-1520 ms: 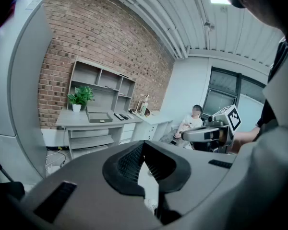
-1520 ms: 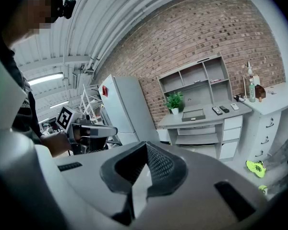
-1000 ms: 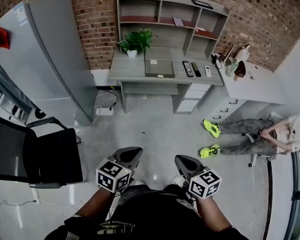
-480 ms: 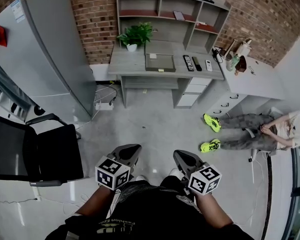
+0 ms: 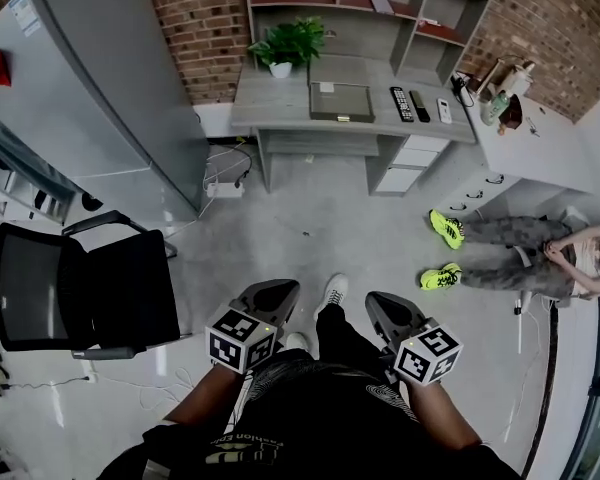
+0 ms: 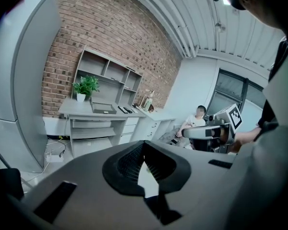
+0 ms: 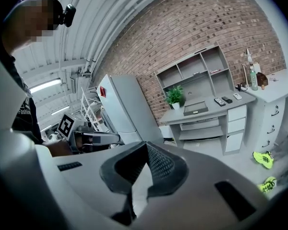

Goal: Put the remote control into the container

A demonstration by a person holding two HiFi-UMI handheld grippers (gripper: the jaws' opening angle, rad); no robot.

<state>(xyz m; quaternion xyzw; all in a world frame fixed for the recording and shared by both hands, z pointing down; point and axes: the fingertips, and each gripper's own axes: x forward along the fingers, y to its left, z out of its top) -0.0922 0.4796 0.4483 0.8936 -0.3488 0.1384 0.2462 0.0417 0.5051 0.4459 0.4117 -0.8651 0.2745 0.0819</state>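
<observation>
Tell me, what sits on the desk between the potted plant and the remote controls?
A grey container sits there on the desk, right of the plant and left of the nearest remote control. The head view shows it best.

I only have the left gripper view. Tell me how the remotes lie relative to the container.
Observer: In the head view, a white remote lies farthest from the container, beyond two black remotes; all sit apart from it on the desk.
Operator: Report the right gripper.
Observer: The right gripper has its jaws together with nothing between them.
Operator: Say what is on the floor right of the desk.
Observer: A seated person stretches their legs there, wearing bright green shoes.
</observation>
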